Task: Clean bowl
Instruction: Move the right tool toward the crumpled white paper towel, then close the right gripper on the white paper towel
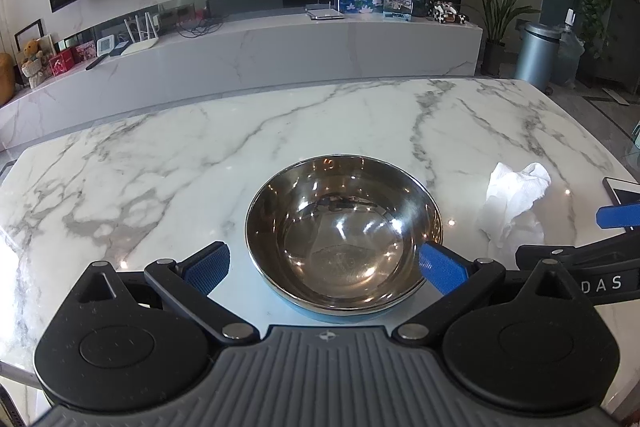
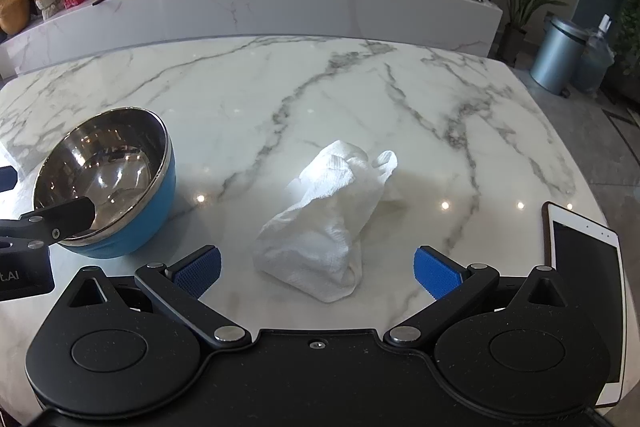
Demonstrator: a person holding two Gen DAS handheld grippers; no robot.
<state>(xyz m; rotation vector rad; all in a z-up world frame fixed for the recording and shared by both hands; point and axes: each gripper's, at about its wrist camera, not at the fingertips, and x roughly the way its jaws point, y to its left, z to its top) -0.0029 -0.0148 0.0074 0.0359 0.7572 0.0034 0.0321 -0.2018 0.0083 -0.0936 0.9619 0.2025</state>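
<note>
Bowl (image 1: 344,239), steel inside, blue outside, empty, upright on marble table (image 1: 160,155), between spread fingers of left gripper (image 1: 324,269). At three o'clock, crumpled paper towel (image 2: 328,223) before open right gripper (image 2: 318,273). Farther right, phone (image 2: 586,263).

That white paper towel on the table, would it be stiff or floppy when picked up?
Probably floppy: the paper towel lies crumpled in soft folds. Likely very light and thin. It should squash between the right gripper pads rather than slip.
</note>
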